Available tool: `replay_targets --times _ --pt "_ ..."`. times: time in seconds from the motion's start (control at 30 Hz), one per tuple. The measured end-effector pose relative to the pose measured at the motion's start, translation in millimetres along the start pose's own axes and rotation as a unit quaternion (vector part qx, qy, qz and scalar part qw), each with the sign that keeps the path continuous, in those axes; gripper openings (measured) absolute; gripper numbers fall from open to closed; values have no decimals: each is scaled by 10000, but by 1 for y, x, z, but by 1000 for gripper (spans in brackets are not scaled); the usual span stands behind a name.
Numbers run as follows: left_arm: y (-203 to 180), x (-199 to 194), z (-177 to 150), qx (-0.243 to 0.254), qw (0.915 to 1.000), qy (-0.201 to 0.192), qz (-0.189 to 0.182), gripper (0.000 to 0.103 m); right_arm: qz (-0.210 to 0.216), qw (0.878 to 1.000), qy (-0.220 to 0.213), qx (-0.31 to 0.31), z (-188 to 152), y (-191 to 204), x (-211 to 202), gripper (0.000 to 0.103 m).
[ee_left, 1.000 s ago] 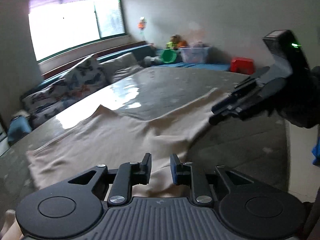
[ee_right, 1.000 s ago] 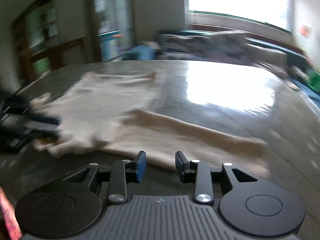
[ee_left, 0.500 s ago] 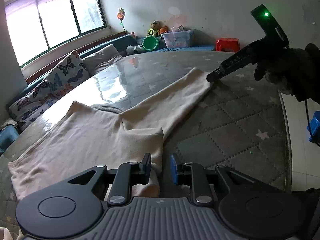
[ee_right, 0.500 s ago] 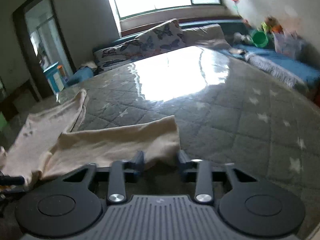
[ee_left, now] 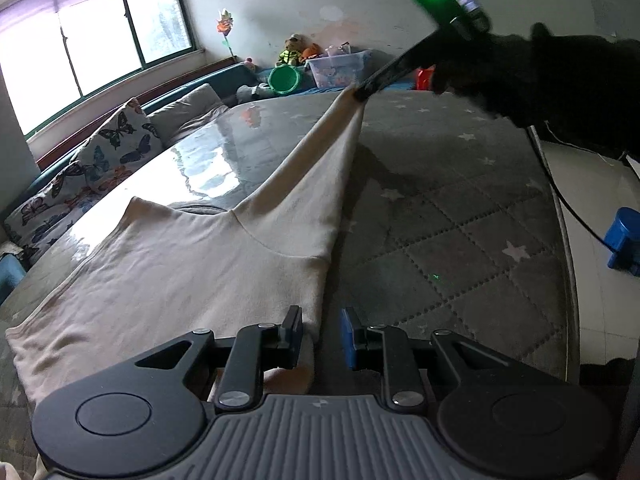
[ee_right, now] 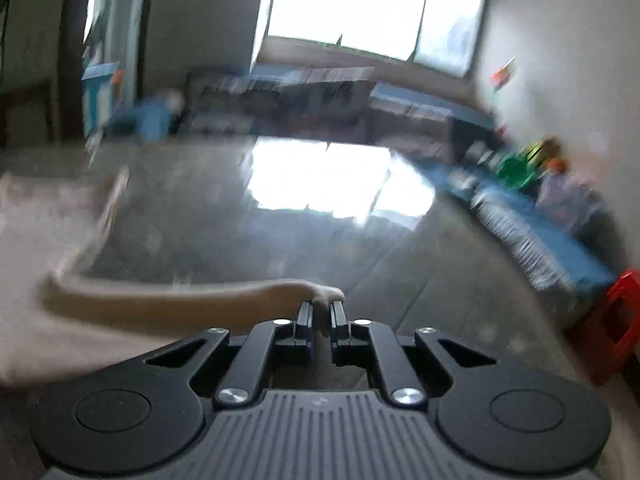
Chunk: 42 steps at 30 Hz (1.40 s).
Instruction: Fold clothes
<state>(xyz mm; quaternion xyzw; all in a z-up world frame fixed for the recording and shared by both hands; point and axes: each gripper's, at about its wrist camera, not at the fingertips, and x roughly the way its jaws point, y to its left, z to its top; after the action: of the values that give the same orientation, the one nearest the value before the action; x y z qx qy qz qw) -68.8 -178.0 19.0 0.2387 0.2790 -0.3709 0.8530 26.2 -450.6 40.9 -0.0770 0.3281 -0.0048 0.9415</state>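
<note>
Our left gripper sits low with its jaws apart, cloth lying between them. Our right gripper is raised and reaches forward, jaws pinched on the end of the cloth, held by our black-gloved right hand.

- I see a big window with a purple blind; daylight shines on the glossy mattress.
- Under the window is a blue bench with a butterfly pillow.
- By the white wall I see toys, a green bowl, a clear box and a red stool.
</note>
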Motion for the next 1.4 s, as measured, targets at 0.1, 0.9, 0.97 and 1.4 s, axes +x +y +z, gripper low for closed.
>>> replay_targets --times 0.1,0.9,0.97,1.4 --pt "3 -2 -2 86 9999 7 -90 24 -69 9992 327 211 -10 0 16 14" --pt "23 -27 5 -654 9969 -381 210 30 818 9958 10 406 20 37 32 18" --pt "40 -50 -4 -955 9920 -521 642 30 1035 9942 -166 239 22 48 16 19" --pt "201 -134 -113 -3693 8579 42 3572 30 2971 9522 -294 -641 8 163 -50 32"
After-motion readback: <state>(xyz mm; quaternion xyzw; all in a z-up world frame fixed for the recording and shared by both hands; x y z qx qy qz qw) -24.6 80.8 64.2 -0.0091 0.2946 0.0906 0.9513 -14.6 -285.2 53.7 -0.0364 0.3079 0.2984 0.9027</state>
